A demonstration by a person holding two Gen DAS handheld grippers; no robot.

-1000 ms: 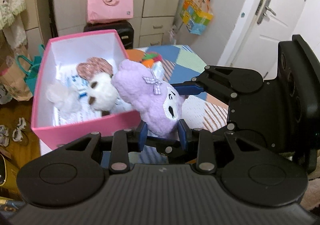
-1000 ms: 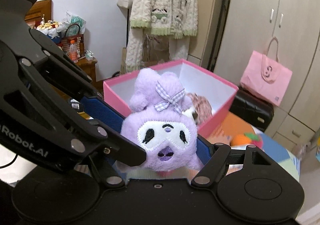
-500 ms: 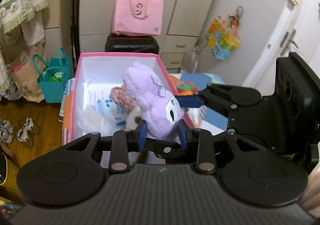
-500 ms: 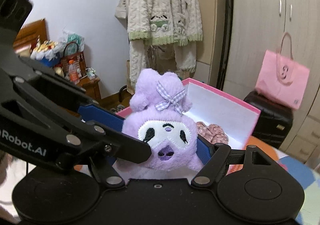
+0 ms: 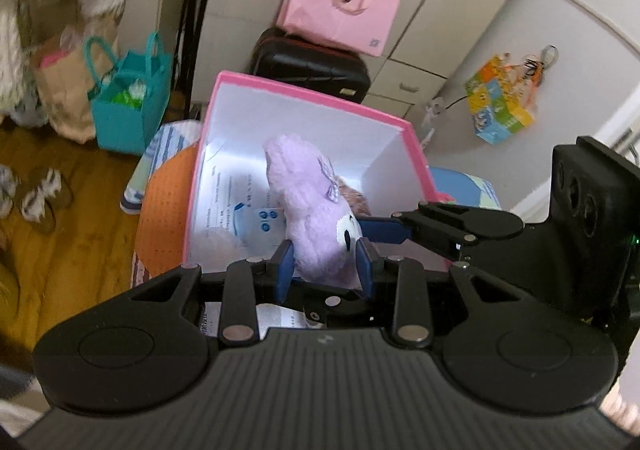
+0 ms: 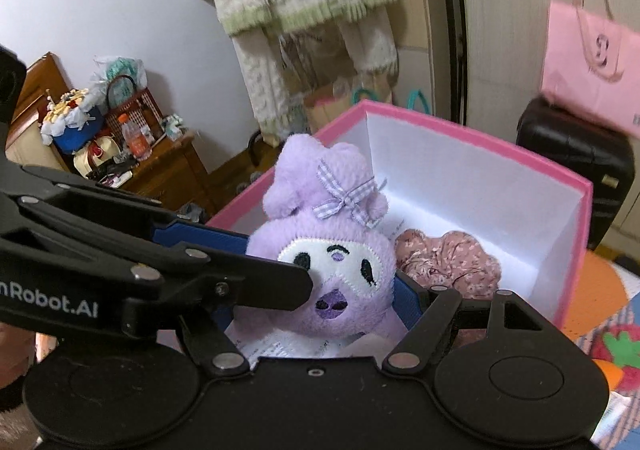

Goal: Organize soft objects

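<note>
Purple plush (image 6: 320, 246) now over pink box (image 6: 472, 145)

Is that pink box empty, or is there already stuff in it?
Not empty. The open pink box already holds a floral pink fabric piece and printed paper on its white floor.

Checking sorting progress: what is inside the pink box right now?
Inside the pink box: a floral pink fabric piece and printed packets on its floor. The purple plush, held by both grippers, covers whatever lies beneath it.
</note>
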